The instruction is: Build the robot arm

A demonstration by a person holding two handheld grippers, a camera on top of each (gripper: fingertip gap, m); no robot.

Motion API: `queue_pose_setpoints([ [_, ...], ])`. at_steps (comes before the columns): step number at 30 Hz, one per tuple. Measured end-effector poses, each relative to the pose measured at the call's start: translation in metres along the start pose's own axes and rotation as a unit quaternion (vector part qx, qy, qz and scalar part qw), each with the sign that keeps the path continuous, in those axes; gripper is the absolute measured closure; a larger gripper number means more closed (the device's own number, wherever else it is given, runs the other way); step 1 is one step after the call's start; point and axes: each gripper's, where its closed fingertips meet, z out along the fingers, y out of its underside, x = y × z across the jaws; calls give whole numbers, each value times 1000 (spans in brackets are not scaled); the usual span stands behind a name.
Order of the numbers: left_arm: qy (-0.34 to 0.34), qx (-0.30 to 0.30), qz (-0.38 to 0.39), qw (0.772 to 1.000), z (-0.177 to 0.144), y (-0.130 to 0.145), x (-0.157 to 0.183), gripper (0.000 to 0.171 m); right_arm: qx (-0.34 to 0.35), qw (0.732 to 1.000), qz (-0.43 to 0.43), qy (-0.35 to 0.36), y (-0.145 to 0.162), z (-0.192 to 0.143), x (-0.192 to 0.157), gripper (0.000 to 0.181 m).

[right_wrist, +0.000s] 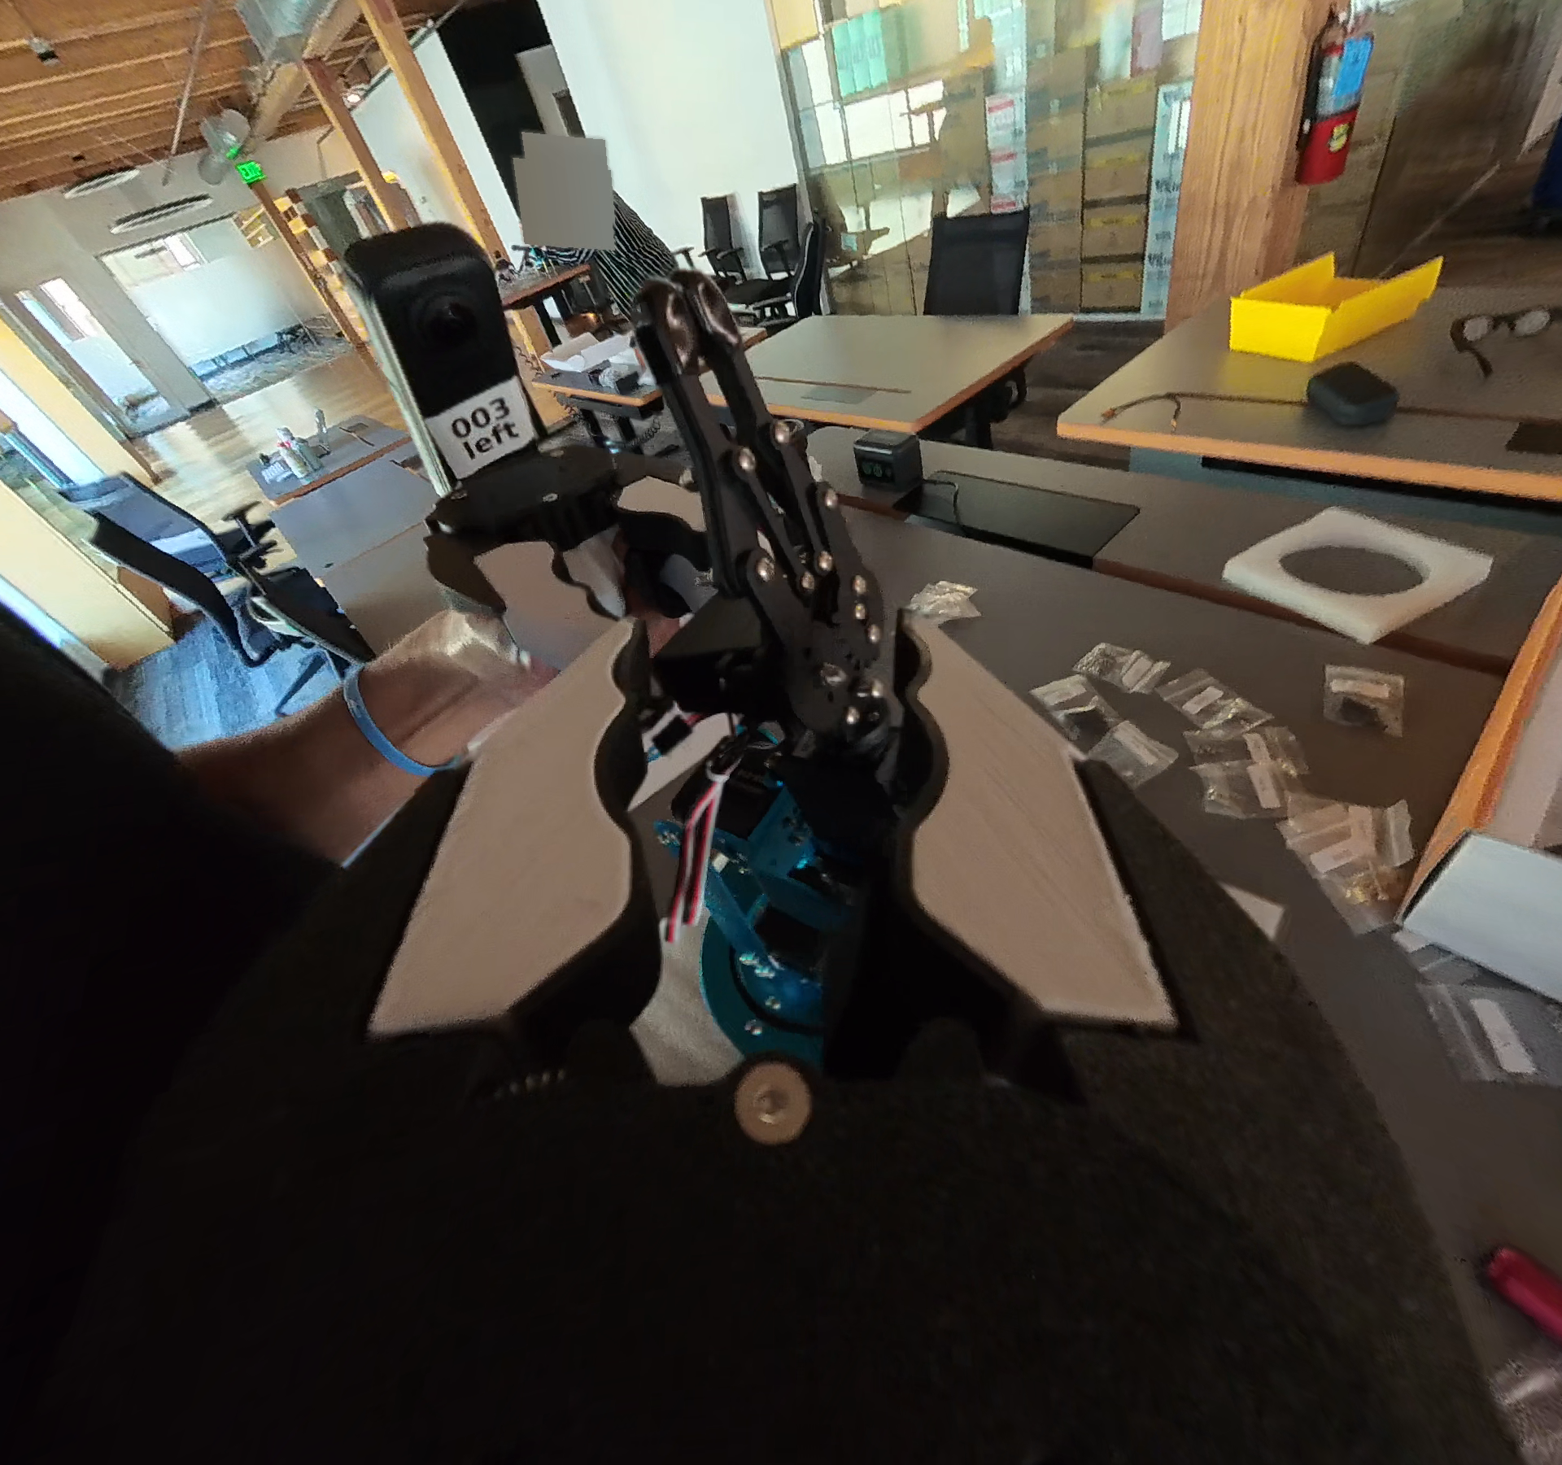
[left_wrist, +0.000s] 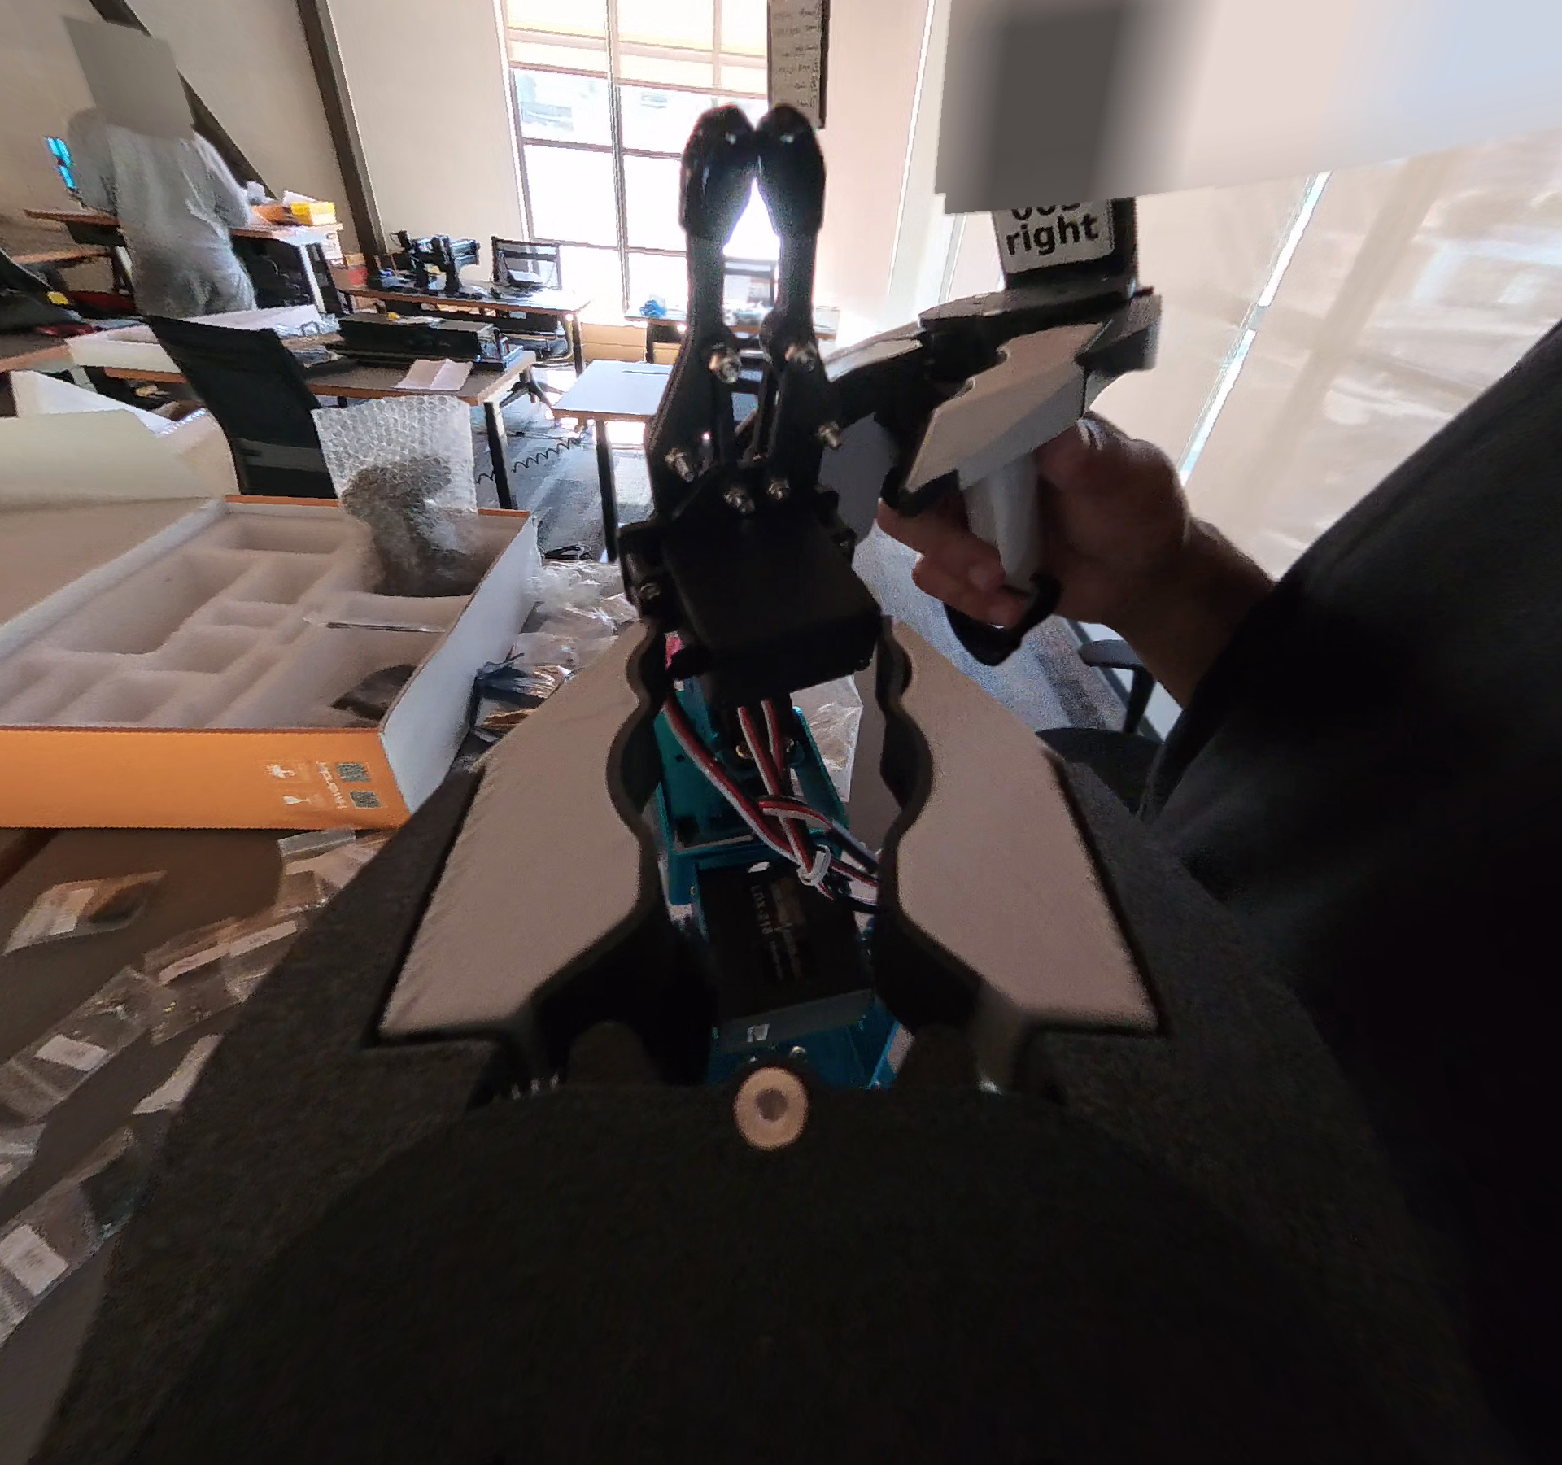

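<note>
A small robot arm with a blue metal base (left_wrist: 744, 799) and a black claw (left_wrist: 752, 182) stands upright between both grippers. My left gripper (left_wrist: 761, 647) is shut on its black servo body, with red, white and black wires hanging below. My right gripper (right_wrist: 769, 638) is closed around the claw's black base plate (right_wrist: 837, 647), above the blue base (right_wrist: 761, 917); the claw tips (right_wrist: 685, 309) are together. The right gripper also shows in the left wrist view (left_wrist: 896, 444), held by a hand. The left gripper shows in the right wrist view (right_wrist: 549, 571), behind the arm.
An orange and white box with a foam insert (left_wrist: 194, 765) lies on the left. Several small plastic bags (right_wrist: 1183, 731) are scattered on the dark table. A white foam piece (right_wrist: 1352, 571), a yellow bin (right_wrist: 1327, 309) and a white box (right_wrist: 1479, 900) are to the right. A person (left_wrist: 177, 224) stands far back.
</note>
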Motion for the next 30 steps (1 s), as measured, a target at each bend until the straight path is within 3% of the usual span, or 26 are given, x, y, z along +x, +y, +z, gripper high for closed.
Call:
queue_pose_setpoints([
  [5,-10,-2,1,1000,0,0,1,124,7,998,-64,0,21,-12,12,120],
  [12,-16,-6,4,1000,3,-1,1,124,24,993,-108,-35,33,5,0,120],
  [16,-12,-7,7,1000,4,-2,3,124,17,993,-110,-29,34,2,1,123],
  [24,-12,-4,13,1000,7,-4,0,125,-5,992,-117,-47,37,2,-3,110],
  [30,-6,-7,30,1000,8,-2,3,125,-5,990,-128,-53,37,1,-2,121],
])
